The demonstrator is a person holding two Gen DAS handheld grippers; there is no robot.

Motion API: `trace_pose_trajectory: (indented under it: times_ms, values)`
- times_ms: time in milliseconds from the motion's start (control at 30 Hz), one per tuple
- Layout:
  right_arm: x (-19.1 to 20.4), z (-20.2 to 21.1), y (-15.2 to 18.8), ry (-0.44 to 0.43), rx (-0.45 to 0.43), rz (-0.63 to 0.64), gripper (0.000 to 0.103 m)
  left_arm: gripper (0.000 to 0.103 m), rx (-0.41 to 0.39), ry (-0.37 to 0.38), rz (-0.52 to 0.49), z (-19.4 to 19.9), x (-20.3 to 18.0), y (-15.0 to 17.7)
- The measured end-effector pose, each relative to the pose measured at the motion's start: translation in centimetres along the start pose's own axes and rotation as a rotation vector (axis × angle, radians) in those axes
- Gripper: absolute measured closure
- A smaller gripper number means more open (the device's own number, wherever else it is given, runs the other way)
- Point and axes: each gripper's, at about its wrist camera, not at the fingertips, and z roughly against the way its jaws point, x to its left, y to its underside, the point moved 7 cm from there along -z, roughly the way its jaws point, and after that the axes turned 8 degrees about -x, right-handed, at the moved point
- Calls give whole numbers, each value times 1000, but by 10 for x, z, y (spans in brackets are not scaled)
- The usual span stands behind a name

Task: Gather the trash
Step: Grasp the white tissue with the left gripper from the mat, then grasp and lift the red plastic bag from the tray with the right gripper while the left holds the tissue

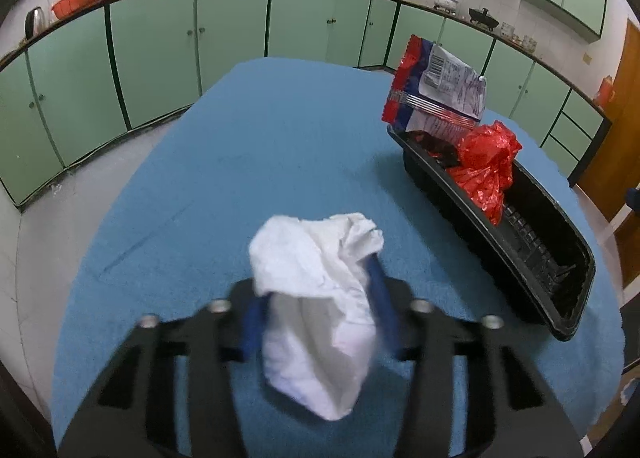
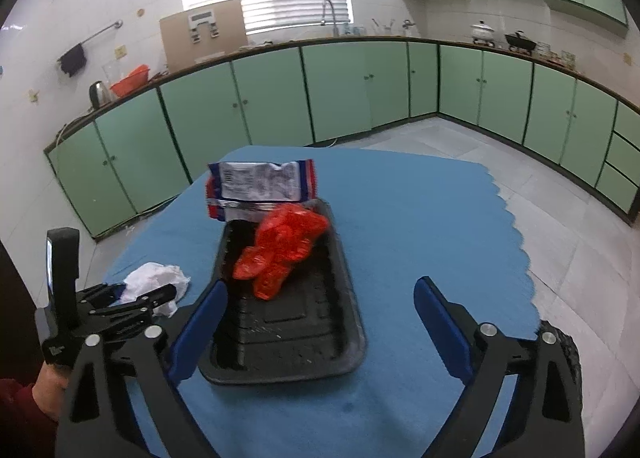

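Observation:
A crumpled white tissue (image 1: 316, 338) sits between the blue pads of my left gripper (image 1: 316, 290), which is shut on it just above the blue tablecloth (image 1: 260, 158). To its right lies a black plastic tray (image 1: 532, 250) holding a crumpled red plastic bag (image 1: 486, 170) and a red, white and blue snack wrapper (image 1: 440, 86) propped at its far end. In the right wrist view, my right gripper (image 2: 320, 288) stands open over the near end of the tray (image 2: 288, 330). The red bag (image 2: 284, 246) and the wrapper (image 2: 260, 186) lie beyond it. The left gripper (image 2: 136, 296) with the tissue (image 2: 156, 278) is at the left.
The table's blue cloth (image 2: 420, 218) has a scalloped edge on the right, with tiled floor (image 2: 520, 178) past it. Green kitchen cabinets (image 2: 340, 90) run along the far walls. A person's hand (image 2: 44, 390) holds the left gripper's handle. A wooden door (image 1: 624, 130) stands at the right.

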Motion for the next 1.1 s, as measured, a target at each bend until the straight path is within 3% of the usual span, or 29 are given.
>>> trace_pose_trajectory:
  times_ms: [33, 167, 300, 567, 700, 833, 1100]
  values:
    - [5, -5, -1, -9, 4, 5, 15, 72, -8, 4, 0, 0, -1, -2]
    - [21, -24, -7, -32, 12, 7, 24, 80, -58, 10, 12, 6, 1, -19]
    - [35, -52, -11, -41, 27, -6, 34, 81, -106, 2, -5, 9, -2, -40]
    - [44, -102, -12, 16, 75, 26, 42, 82, -132, 6, -13, 0, -1, -60]
    - [44, -118, -6, 21, 114, 24, 55, 82, -136, 7, -25, -3, -2, -60]
    - [43, -125, -1, 18, 148, 10, 77, 82, -139, 14, -27, -4, -4, -60]
    - [45, -107, -1, -3, 128, 54, 92, 82, -159, 30, -27, 8, -3, -59]
